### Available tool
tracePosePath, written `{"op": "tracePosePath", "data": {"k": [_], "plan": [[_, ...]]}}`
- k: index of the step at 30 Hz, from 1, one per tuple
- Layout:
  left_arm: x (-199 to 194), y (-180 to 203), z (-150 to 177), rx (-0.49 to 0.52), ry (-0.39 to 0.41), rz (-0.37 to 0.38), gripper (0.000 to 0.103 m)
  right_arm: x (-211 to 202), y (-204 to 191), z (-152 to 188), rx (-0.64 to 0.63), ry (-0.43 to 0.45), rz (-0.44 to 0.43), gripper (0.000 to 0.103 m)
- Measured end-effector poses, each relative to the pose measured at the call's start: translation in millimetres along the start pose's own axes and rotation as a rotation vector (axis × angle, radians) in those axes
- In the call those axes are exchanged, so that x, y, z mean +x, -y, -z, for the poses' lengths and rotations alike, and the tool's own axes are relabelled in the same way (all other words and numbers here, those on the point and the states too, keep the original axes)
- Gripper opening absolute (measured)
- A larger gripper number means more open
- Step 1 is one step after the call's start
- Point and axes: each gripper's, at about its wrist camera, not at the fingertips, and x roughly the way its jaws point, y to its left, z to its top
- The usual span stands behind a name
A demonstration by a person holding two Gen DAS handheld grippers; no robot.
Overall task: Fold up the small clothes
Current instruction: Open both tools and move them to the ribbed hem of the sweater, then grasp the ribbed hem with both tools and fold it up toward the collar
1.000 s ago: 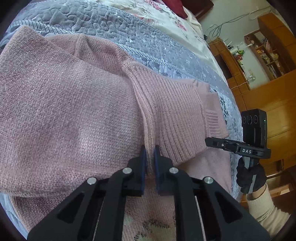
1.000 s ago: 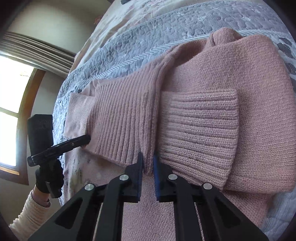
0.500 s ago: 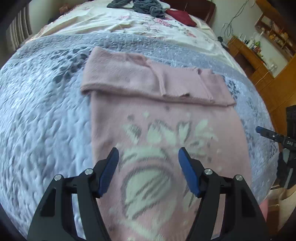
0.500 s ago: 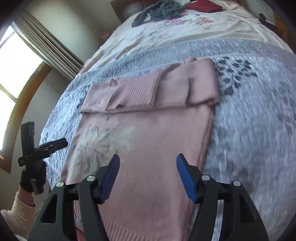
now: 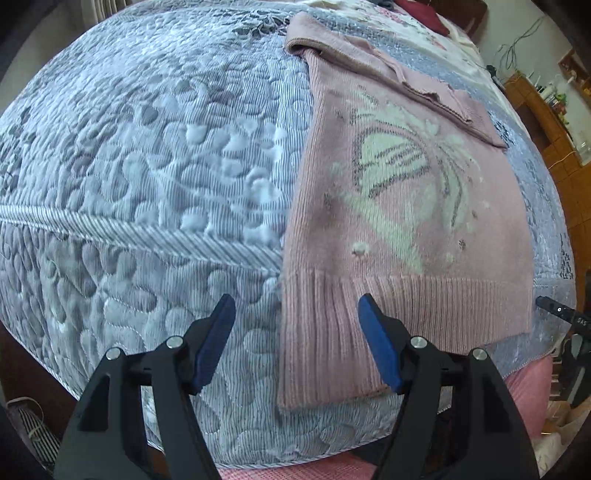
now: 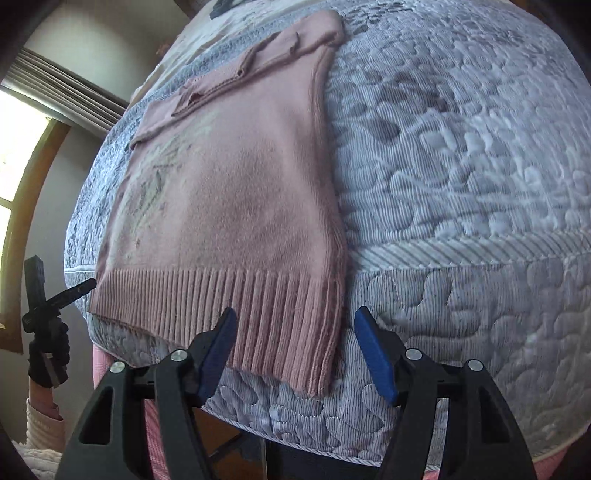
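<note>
Clutter sits mostly at the far end of the bed: dark red cloth (image 5: pixel 424 14) at the top of the left wrist view, a dark garment (image 6: pixel 221 5) barely showing at the top edge of the right wrist view. Nothing lies btwn the grippers and the pink knit sweater (image 5: pixel 406 206).

Sweater lies flat on the grey-blue quilted bedspread (image 5: pixel 147 166), ribbed hem (image 6: pixel 236 306) nearest the cameras and draped over the bed edge. Top part w/ sleeves is folded back across the body at the far end. Pale butterfly-like motif (image 5: pixel 402 173) w/ dark outlines shows on the face.

Left gripper (image 5: pixel 297 343) hovers over the hem's left corner, blue pads (image 5: pixel 376 350) spread wide, holding nothing; one pad over bedspread, other over the ribbing. Right gripper (image 6: pixel 293 350) does the same at the hem's right corner, fingers wide apart, empty.

Writing: white letters on the other gripper's arm at the right edge of the left wrist view, approx "AS"; rest too small.

Room: wooden cabinet w/ bottles on top (image 5: pixel 546 107) at right, cables on the white wall (image 5: pixel 517 40). Right wrist view shows a wood-framed window (image 6: pixel 18 184), bright, w/ grey curtain (image 6: pixel 62 92) above it. Gloved hand (image 6: pixel 48 354) w/ cream knit sleeve grips the left gripper's handle at lower left. Pink sheet (image 5: pixel 524 398) shows under the bedspread edge.
</note>
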Motion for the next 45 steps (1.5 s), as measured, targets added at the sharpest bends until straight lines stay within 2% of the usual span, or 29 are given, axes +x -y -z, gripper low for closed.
{"op": "tracePosePath", "data": {"k": [7, 9, 11, 16, 17, 18, 19, 20, 22, 25, 27, 30, 34, 40, 45], "plan": [[11.9, -4.5, 9.6, -0.045, -0.008, 0.062, 0.071, 16.3, -1.8, 10.1, 0.002, -0.025, -0.02, 0.066], [11.1, -5.9, 11.3, -0.058, -0.006, 0.075, 0.069, 17.7, -5.2, 11.2, -0.007, -0.032, -0.025, 0.057], [9.0, -4.4, 14.1, -0.057, -0.012, 0.097, 0.068, 18.7, -6.6, 12.5, -0.007, -0.038, -0.029, 0.055], [9.5, 2.7, 22.7, -0.021, -0.018, 0.085, 0.066, 20.3, -1.7, 15.2, 0.009, -0.039, -0.052, 0.054], [10.2, 4.2, 22.1, -0.024, -0.017, 0.085, 0.063, 20.0, -1.8, 15.7, 0.005, -0.039, -0.048, 0.049], [9.9, 3.9, 22.4, -0.032, -0.018, 0.099, 0.055, 19.5, -1.9, 15.9, 0.001, -0.038, -0.04, 0.045], [9.3, 3.1, 21.9, -0.047, -0.016, 0.109, 0.045, 19.0, -1.0, 16.0, 0.004, -0.036, -0.041, 0.032], [8.6, 1.9, 21.8, -0.06, -0.012, 0.114, 0.038, 18.3, 0.5, 16.3, 0.013, -0.033, -0.048, 0.015], [7.0, 0.7, 22.5, -0.082, -0.01, 0.152, 0.018, 13.9, 5.5, 17.2, 0.034, -0.023, -0.073, 0.013], [1.3, 3.8, 24.3, -0.081, 0.006, 0.165, 0.016, 3.6, 7.2, 18.9, 0.03, -0.009, -0.109, 0.012], [-4.6, 5.8, 23.3, -0.084, 0.018, 0.193, 0.016, -6.7, 7.3, 16.6, 0.041, 0.003, -0.189, 0.012], [-20.9, 3.6, 16.6, -0.114, 0.055, 0.283, 0.015, -29.2, 10.9, 4.9, 0.083, 0.048, -0.322, 0.012], [-38.6, 1.4, -6.1, -0.138, 0.111, 0.35, 0.015, -57.4, 15.2, -24.5, 0.115, 0.117, -0.429, 0.011], [-46.0, 6.8, -55.1, -0.138, 0.186, 0.358, 0.015, -73.6, 18.5, -80.6, 0.117, 0.164, -0.411, 0.011], [-25.2, 7.6, -97.7, -0.162, 0.185, 0.344, 0.015, -49.0, 25.3, -121.6, 0.166, 0.124, -0.395, 0.011]]}}
